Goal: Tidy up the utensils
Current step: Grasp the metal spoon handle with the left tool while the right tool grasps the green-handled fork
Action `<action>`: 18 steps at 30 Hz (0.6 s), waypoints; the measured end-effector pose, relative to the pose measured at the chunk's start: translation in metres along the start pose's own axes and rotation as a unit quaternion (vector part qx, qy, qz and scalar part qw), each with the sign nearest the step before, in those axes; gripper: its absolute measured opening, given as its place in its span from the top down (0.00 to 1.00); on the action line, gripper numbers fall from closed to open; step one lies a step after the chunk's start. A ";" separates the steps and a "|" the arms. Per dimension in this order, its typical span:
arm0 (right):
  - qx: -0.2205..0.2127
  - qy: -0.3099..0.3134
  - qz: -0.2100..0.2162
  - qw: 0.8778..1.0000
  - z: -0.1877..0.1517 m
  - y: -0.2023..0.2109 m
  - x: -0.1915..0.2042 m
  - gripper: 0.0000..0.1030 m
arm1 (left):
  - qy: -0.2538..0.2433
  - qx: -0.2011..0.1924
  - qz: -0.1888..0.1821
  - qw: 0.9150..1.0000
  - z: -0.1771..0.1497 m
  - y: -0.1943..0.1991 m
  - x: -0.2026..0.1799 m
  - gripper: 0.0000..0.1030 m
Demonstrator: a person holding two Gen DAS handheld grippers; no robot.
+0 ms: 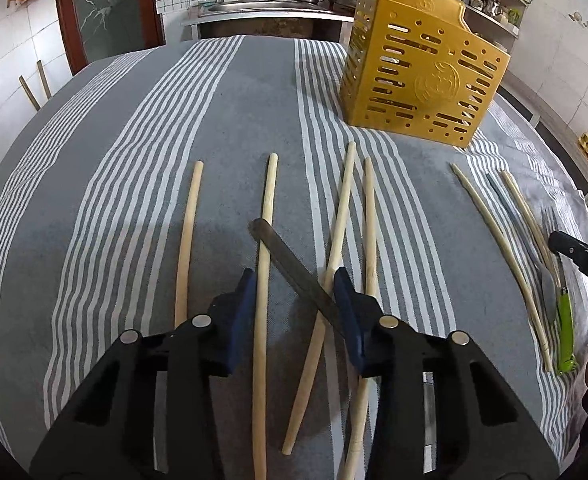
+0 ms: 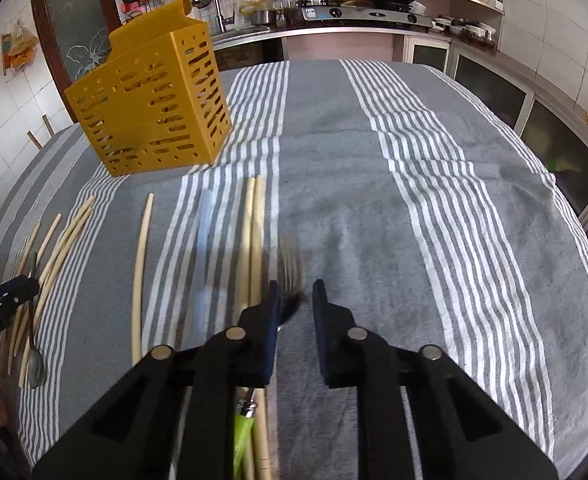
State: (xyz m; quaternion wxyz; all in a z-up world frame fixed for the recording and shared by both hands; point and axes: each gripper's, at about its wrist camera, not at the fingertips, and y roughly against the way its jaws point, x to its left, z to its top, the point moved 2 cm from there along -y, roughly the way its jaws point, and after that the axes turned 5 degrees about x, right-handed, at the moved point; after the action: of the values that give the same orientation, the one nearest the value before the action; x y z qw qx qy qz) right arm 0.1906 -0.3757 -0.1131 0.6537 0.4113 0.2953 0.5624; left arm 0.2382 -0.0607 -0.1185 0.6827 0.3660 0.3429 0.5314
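Observation:
A yellow slotted utensil holder stands upright at the back of the striped cloth. My left gripper is low over several wooden chopsticks. Its jaws are partly closed astride one chopstick and the spoon's metal handle lying across it, with gaps showing. My right gripper has narrow jaws around the neck of a blurred fork with a green handle. A strip of cloth shows between the fork and the right pad.
More chopsticks lie lengthwise beside the fork, and a pale metal utensil lies between them. The grey-and-white striped cloth covers the table. A kitchen counter with sink and stove runs behind.

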 end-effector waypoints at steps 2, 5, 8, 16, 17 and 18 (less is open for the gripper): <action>0.006 0.003 0.003 1.000 0.002 -0.003 0.000 0.87 | -0.002 0.002 -0.004 1.000 0.001 -0.001 0.000 0.67; 0.012 0.011 0.010 1.000 0.005 -0.006 0.004 0.89 | -0.002 0.006 -0.013 1.000 0.004 -0.002 0.000 0.70; 0.015 0.021 0.012 1.000 0.007 -0.007 0.007 0.89 | -0.002 0.010 -0.017 1.000 0.006 -0.005 0.000 0.70; 0.015 0.023 0.014 1.000 0.007 -0.009 0.009 0.89 | 0.003 0.007 -0.006 1.000 0.018 -0.014 0.002 0.72; 0.015 0.023 0.015 1.000 0.007 -0.009 0.009 0.89 | 0.006 0.006 -0.006 1.000 0.020 -0.015 0.004 0.77; 0.015 0.023 0.015 0.999 0.007 -0.010 0.009 0.89 | 0.009 0.006 -0.007 1.000 0.022 -0.016 0.005 0.81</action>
State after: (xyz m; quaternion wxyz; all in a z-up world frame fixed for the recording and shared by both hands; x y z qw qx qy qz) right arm 0.2028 -0.3687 -0.1177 0.6317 0.4123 0.3125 0.5773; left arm 0.2656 -0.0613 -0.1216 0.6811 0.3633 0.3544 0.5278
